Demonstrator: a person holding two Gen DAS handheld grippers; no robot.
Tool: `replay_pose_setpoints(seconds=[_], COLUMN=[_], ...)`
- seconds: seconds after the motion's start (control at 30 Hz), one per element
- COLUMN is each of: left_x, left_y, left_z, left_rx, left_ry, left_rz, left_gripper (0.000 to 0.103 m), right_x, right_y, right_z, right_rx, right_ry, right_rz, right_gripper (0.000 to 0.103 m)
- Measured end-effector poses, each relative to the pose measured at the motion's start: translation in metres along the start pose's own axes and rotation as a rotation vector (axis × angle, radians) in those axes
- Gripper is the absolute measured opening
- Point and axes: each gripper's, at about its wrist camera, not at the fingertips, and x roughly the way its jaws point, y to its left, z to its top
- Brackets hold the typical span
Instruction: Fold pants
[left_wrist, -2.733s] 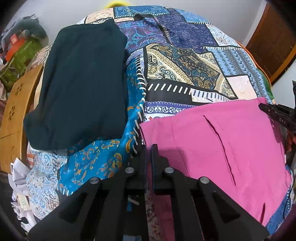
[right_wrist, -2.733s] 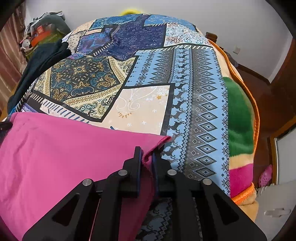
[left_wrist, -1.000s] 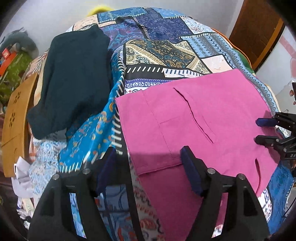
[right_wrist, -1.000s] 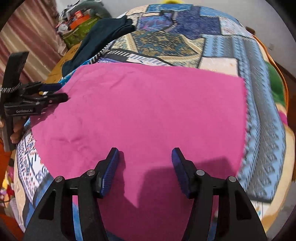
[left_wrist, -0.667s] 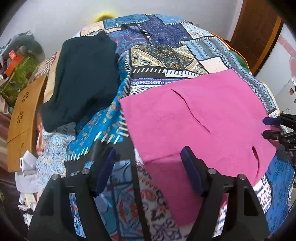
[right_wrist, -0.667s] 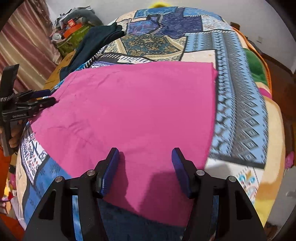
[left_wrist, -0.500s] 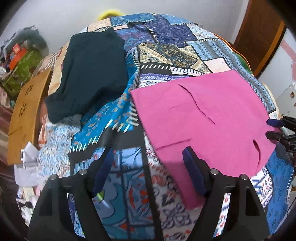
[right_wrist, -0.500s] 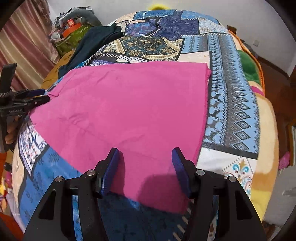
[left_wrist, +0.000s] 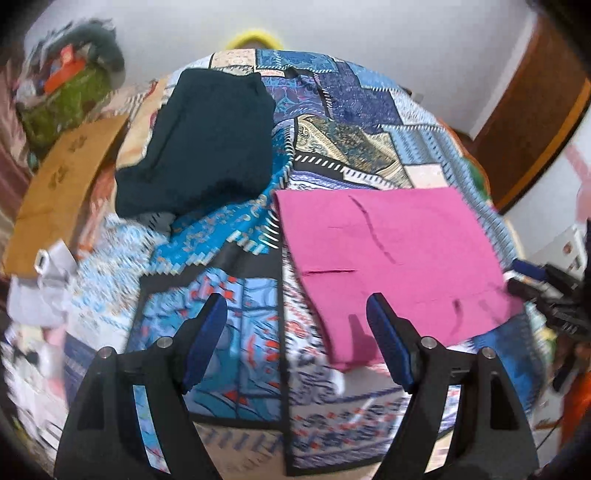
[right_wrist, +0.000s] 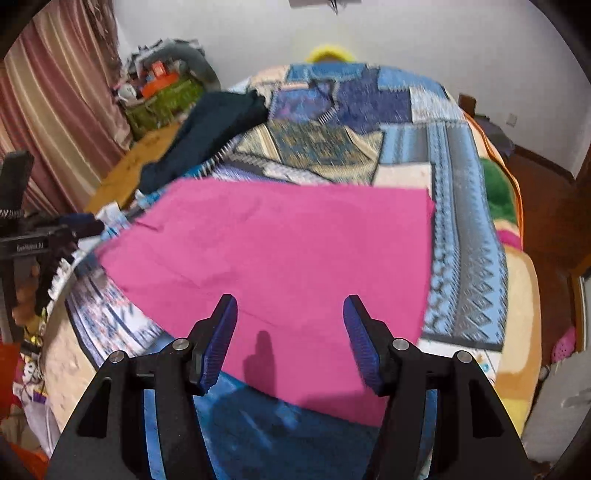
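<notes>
The pink pants (left_wrist: 391, 254) are seen lying flat on the patchwork bedspread (left_wrist: 236, 354), already doubled into a roughly rectangular shape, with a pocket slit showing on the upper layer. From the left gripper (left_wrist: 297, 332) they lie ahead and to the right, their near corner just beyond the right finger; from the right gripper (right_wrist: 290, 332) they lie directly ahead, the near edge passing between and just beyond the fingertips. Both grippers are held wide apart at the jaws and nothing is gripped by either; no cloth is touched by the blue pads (right_wrist: 221, 343).

A dark folded garment (left_wrist: 207, 144) is seen further off, ahead and to the left of the left gripper, apart from the pants.

The step in hand is judged to be the pause between folds: one fold appears laid down and released, and a further fold is probably required to make the bundle compact. For that, an edge of the doubled cloth would need to be taken by each gripper, both layers being caught together, and carried across to the opposite edge. Care would be called for so that the lower layer is not left behind or dragged into wrinkles, since thin fabric on a soft bedspread is likely to bunch.
</notes>
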Motion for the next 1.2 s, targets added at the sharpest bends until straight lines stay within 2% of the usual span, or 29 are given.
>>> replay_pose_setpoints(seconds=[0.1, 0.23, 0.37, 0.43, 0.7, 0.93, 1.03, 1.1, 1.13, 1.2], left_x=[0.000, 0.008, 0.013, 0.011, 0.026, 0.049, 0.057, 0.061, 0.064, 0.067], left_y=[0.000, -0.004, -0.015, -0.021, -0.022, -0.001, -0.003, -0.008, -0.011, -0.016], left_z=[-0.007, -0.021, -0.033, -0.036, -0.029, -0.013, -0.006, 0.000, 0.003, 0.007], left_rx=[-0.061, -0.120, -0.123, -0.117, -0.227, -0.389, -0.407, -0.389, -0.380, -0.366], left_ry=[0.017, 0.073, 0.112, 0.107, 0.141, 0.189, 0.199, 0.194, 0.188, 0.176], left_rz=[-0.055, -0.116, -0.151, -0.152, -0.269, -0.452, -0.452, -0.416, -0.381, -0.309], left_gripper=[0.078, 0.078, 0.078, 0.078, 0.080, 0.081, 0.081, 0.080, 0.077, 0.057], right_x=[0.008, 0.027, 0.044, 0.043, 0.045, 0.047, 0.046, 0.046, 0.046, 0.046], right_y=[0.013, 0.023, 0.026, 0.027, 0.025, 0.025, 0.025, 0.025, 0.025, 0.024], right_z=[0.001, -0.005, -0.017, -0.020, -0.021, -0.022, -0.022, -0.023, -0.023, -0.023], right_rx=[-0.006, -0.030, -0.046, -0.054, -0.041, -0.031, -0.029, -0.027, -0.026, -0.022], right_ry=[-0.024, 0.013, 0.068, 0.051, 0.059, 0.054, 0.052, 0.051, 0.050, 0.049], right_rz=[0.015, 0.012, 0.007, -0.006, -0.001, 0.007, 0.011, 0.014, 0.016, 0.019], right_gripper=[0.063, 0.063, 0.063, 0.065, 0.065, 0.065, 0.065, 0.065, 0.065, 0.065])
